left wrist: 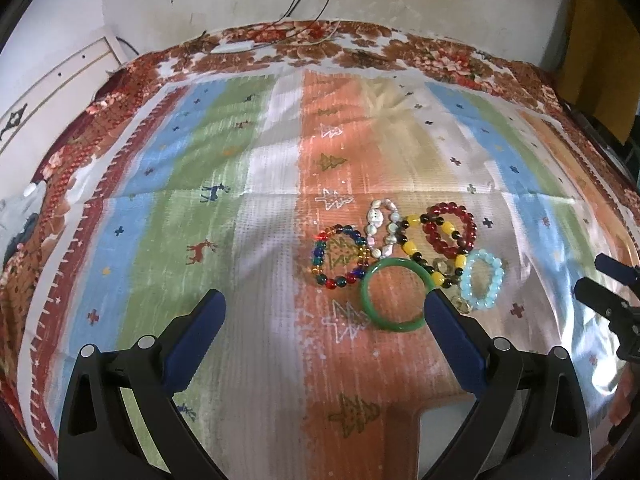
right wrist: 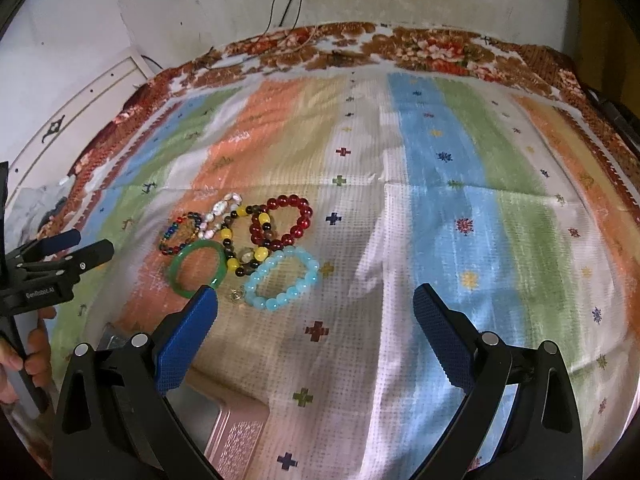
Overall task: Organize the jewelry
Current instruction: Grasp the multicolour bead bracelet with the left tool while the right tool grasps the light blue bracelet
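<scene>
Here both hand-held grippers [left wrist: 324, 304] [right wrist: 316, 304] gape, seemingly above clustered bracelets [left wrist: 404, 256].

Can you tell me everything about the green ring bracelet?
The green bangle is one solid, smooth, shiny hoop, like jade or glass, with no beads. It lies flat on the striped tablecloth, at the near edge of the bracelet pile. The yellow-and-dark bead bracelet touches or overlaps its far side, and the multicoloured bead bracelet sits right beside it. Nothing holds it: the left gripper and right gripper are both open, near it.
</scene>
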A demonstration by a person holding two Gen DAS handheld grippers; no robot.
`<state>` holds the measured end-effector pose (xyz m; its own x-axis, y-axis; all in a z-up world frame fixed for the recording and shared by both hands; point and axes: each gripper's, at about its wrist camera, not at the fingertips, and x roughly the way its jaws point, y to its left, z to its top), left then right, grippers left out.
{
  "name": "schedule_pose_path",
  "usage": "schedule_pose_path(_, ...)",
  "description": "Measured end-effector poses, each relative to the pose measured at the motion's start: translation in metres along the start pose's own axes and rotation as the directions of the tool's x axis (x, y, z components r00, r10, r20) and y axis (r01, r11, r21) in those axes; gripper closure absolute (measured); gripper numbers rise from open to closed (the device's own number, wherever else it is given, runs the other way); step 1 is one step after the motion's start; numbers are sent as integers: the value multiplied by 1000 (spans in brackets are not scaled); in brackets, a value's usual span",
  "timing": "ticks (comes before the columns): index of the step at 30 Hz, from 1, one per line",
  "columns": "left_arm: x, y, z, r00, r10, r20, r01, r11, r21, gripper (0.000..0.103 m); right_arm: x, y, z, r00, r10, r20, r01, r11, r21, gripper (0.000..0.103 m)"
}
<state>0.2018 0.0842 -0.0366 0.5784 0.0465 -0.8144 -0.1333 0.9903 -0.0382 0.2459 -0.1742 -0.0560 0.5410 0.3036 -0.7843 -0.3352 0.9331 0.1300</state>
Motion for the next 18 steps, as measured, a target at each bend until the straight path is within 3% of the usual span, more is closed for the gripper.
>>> schedule_pose_path(18, 73, 22, 22, 985, -35, -168, 23, 997, -71, 6, 61, -1, 10, 984, -15, -178, 13, 1000, -14, 4)
